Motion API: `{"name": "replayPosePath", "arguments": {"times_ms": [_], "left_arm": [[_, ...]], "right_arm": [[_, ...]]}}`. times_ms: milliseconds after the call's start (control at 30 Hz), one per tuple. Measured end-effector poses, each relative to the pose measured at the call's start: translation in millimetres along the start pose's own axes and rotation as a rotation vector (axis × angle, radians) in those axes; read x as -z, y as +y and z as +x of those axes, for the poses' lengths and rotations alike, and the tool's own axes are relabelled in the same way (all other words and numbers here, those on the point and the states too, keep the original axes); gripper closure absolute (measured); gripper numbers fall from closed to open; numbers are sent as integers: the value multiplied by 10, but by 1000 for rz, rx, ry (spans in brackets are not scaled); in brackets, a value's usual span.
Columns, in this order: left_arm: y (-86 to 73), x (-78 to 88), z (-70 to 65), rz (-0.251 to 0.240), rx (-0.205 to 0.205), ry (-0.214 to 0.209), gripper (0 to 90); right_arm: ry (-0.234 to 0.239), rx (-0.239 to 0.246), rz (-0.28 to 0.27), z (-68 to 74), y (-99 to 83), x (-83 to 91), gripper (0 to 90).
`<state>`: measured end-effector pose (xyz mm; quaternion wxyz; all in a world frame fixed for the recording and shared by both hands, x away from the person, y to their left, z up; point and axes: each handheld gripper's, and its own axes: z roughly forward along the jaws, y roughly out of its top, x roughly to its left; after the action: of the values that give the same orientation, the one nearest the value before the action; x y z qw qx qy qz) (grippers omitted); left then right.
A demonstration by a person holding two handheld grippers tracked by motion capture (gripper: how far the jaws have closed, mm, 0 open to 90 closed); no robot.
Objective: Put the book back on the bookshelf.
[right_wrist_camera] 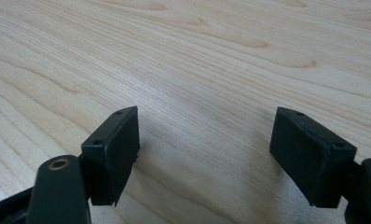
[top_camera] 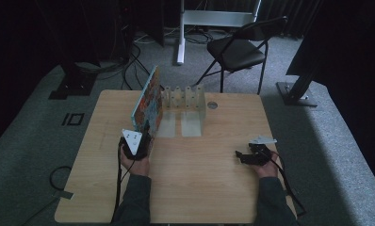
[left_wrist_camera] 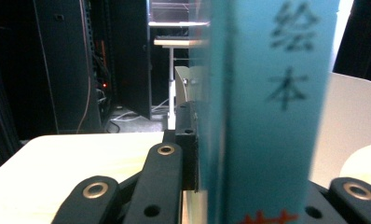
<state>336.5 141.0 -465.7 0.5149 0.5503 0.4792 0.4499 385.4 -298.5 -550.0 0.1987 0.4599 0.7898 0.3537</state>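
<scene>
A picture book (top_camera: 148, 100) with a colourful cover and a teal spine (left_wrist_camera: 267, 116) stands upright on its edge on the wooden table (top_camera: 199, 188), just left of a clear rack (top_camera: 184, 100) with slots. My left gripper (top_camera: 137, 143) is shut on the book's near lower end; in the left gripper view one black pad (left_wrist_camera: 187, 140) presses against the cover, and the other is hidden behind the spine. My right gripper (top_camera: 243, 156) rests low over the bare table at the right, its jaws (right_wrist_camera: 204, 144) wide open with nothing between them.
The clear rack has two flat base plates (top_camera: 181, 126) reaching toward me. A small round grommet (top_camera: 212, 105) sits in the table behind it. A black folding chair (top_camera: 237, 47) and stand legs (top_camera: 180, 42) are on the floor beyond the table.
</scene>
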Motion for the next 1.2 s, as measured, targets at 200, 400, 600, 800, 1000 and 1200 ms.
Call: {"name": "replayPosePath", "arguments": {"times_ms": [200, 400, 600, 800, 1000, 1200], "left_arm": [[-19, -20, -34, -4, -2, 16, 809], [-64, -46, -84, -11, -4, 34, 809], [-71, -63, -102, -16, 3, 39, 808], [-71, -68, -115, -21, 5, 41, 809], [-75, -76, -137, -27, 1, 49, 808], [-83, -86, -170, -33, 4, 59, 808]], "right_arm": [[1, -1, -1, -1, 0, 0, 238], [2, 0, -1, -3, 0, -1, 238], [2, 0, -1, -2, 1, -1, 238], [2, 0, 0, -3, 1, -1, 238], [6, 2, -1, -6, 4, -4, 238], [7, 1, -2, -7, 5, -5, 238]]}}
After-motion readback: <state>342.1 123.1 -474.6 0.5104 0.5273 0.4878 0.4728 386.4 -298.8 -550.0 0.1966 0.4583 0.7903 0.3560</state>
